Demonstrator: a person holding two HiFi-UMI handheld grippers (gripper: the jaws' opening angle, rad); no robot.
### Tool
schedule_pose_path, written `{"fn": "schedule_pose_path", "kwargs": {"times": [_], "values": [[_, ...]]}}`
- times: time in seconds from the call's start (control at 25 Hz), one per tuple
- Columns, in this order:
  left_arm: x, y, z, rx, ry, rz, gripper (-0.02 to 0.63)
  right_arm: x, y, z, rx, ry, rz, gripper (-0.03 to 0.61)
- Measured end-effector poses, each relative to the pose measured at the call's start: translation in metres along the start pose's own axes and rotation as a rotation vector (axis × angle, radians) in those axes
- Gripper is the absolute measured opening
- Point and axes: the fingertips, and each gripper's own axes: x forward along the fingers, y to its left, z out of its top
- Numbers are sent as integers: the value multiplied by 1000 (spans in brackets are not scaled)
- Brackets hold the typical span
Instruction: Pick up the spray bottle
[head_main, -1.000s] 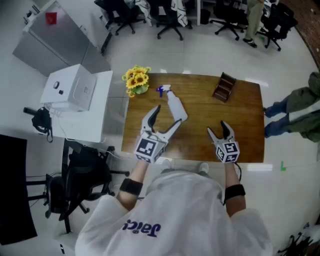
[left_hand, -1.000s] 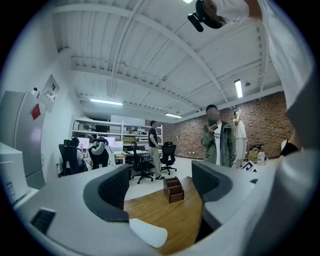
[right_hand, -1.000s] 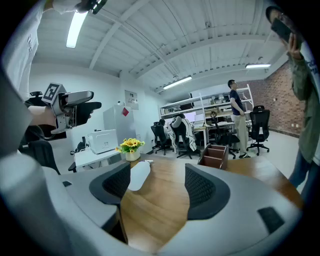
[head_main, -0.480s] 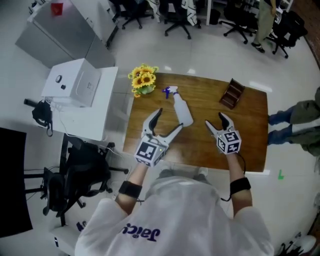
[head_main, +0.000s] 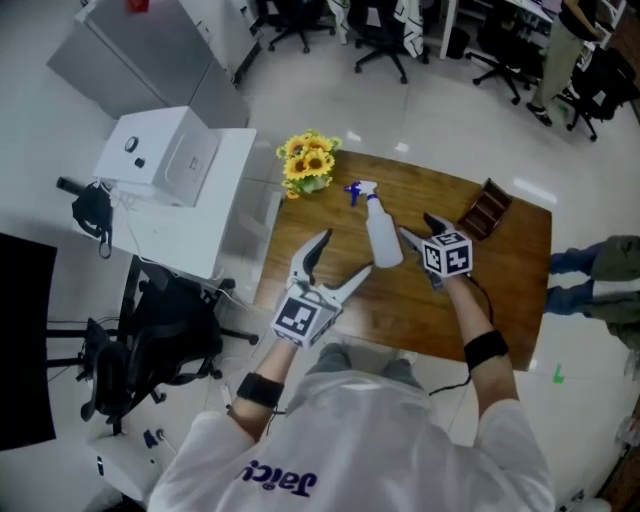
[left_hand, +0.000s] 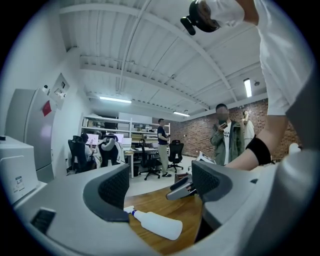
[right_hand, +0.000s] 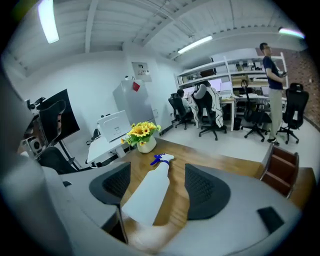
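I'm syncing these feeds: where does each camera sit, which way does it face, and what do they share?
Head view: on the person's head, facing steeply down at the wooden table; the person's torso, left gripper and right gripper show.
Left gripper view: on that gripper, facing across the table into the office; its open jaws and the person's right forearm show.
Right gripper view: on that gripper, facing the sunflowers; only its open jaws show.
Shared: the spray bottle, in all three.

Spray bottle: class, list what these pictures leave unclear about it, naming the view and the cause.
1. Spray bottle base: right gripper view, blurred low between the open right tongs.
2. Its trigger head: left gripper view, partly covered by a jaw of the left tongs.
3. Any label print: head view, too small.
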Motion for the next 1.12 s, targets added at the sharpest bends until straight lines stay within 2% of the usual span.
{"fn": "schedule_pose_path", "kwargs": {"times": [0.16,0.6,0.96,1.12], "values": [[-6,6,-4,-9,8,18,391,42,7,5,56,114,46,350],[-18,25,-11,-23,10,56,390,153,4,13,108,405,69,350],[-32,37,-10,-32,1,98,390,203,-15,-29,76,659,16,350],[-40,42,-12,-30,8,113,390,210,-16,-50,115,741,3,350]]}}
